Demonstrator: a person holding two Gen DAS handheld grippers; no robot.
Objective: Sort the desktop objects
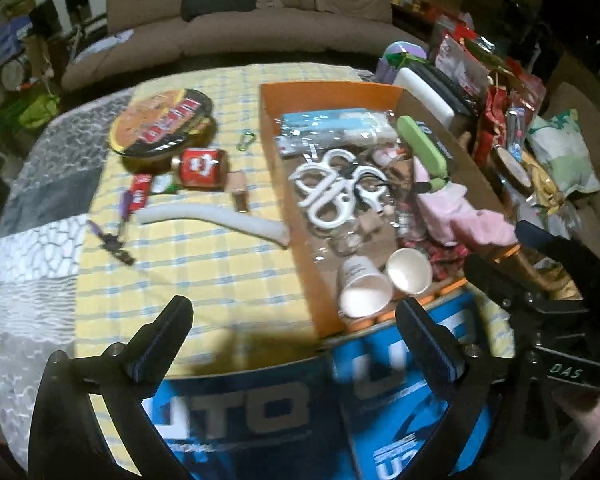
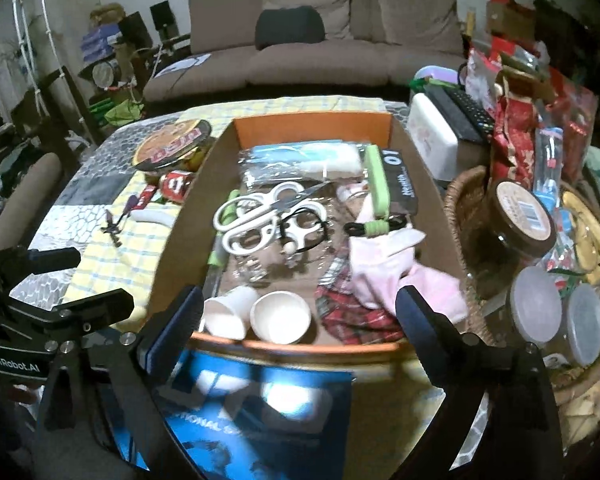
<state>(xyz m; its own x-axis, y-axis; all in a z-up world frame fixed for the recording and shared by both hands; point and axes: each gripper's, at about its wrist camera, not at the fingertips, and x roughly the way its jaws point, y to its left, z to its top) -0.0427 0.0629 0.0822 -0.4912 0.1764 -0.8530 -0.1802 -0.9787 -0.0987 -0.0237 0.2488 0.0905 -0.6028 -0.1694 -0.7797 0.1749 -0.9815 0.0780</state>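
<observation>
An orange cardboard box (image 1: 324, 94) (image 2: 312, 128) holds white scissors (image 1: 332, 188) (image 2: 256, 216), two paper cups (image 1: 364, 288) (image 2: 278, 316), pink cloth (image 2: 392, 268) and packets. On the yellow checked cloth (image 1: 220, 272) to its left lie a round tin (image 1: 162, 124), a red jar (image 1: 202, 166), a white tube (image 1: 216, 220) and a purple keychain (image 1: 112, 240). My left gripper (image 1: 296, 332) is open and empty above the cloth and a blue box (image 1: 260, 408). My right gripper (image 2: 300, 320) is open and empty at the orange box's near edge.
A wicker basket (image 2: 468, 184) with jars and snacks stands right of the box. A white case (image 2: 436, 132) and a remote (image 2: 468, 112) lie behind it. A sofa (image 2: 320, 40) is beyond the table. The other gripper shows in each view (image 1: 548, 300) (image 2: 40, 304).
</observation>
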